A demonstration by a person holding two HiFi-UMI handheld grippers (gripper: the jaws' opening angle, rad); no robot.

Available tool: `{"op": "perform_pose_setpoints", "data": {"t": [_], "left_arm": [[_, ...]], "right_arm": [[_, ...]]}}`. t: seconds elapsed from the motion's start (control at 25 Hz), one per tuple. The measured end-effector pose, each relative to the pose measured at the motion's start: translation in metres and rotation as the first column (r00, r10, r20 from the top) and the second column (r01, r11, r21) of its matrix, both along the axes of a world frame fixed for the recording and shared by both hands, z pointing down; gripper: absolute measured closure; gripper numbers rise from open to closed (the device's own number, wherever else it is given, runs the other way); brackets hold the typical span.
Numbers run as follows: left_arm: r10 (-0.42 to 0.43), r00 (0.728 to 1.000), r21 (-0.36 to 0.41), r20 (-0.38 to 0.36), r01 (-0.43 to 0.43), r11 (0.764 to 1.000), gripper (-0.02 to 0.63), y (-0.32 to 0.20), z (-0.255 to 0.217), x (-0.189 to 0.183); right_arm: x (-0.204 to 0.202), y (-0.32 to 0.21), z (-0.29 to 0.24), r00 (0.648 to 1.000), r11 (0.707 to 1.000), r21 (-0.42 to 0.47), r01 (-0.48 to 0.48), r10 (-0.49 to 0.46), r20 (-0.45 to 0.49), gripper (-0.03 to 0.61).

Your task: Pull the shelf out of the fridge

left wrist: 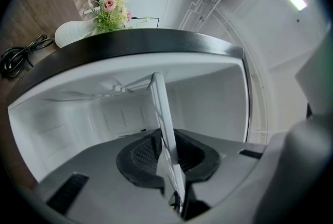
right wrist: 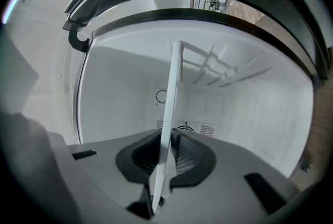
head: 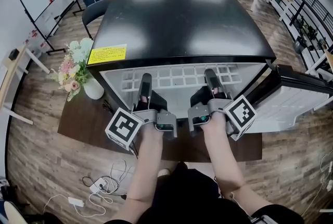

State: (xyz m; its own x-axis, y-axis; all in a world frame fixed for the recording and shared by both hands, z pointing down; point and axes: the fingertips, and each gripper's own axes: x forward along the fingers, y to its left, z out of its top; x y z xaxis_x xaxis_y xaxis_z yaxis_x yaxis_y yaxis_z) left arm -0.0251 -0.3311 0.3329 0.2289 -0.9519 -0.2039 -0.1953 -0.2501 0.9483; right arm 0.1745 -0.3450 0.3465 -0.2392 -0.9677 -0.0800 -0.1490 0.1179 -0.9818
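shelf (head: 177, 80) in fridge (head: 182, 20) | left gripper (head: 146, 82), right gripper (head: 211, 79) at its front edge | vase (head: 93, 89) left of fridge

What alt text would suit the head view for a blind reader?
Seen from above, a person's left claw and right claw each grip the front edge of a white shelf inside an open black fridge. Flowers stand beside it.

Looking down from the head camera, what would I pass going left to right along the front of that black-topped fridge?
Pink-and-white flower bouquet in a white vase → left gripper → right gripper → open white fridge door. Both grippers clamp the white grid shelf.
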Motion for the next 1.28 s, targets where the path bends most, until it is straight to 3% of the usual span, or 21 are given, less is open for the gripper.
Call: {"op": "perform_pose_setpoints", "data": {"t": [1.28], "left_arm": [[0.010, 1.000, -0.013, -0.003, -0.010, 1.000, 0.565, 0.024, 0.003, 0.001]], "right_arm": [[0.001, 0.027, 0.002, 1.000, 1.000, -0.010, -0.009, 0.009, 0.007, 0.560]]}}
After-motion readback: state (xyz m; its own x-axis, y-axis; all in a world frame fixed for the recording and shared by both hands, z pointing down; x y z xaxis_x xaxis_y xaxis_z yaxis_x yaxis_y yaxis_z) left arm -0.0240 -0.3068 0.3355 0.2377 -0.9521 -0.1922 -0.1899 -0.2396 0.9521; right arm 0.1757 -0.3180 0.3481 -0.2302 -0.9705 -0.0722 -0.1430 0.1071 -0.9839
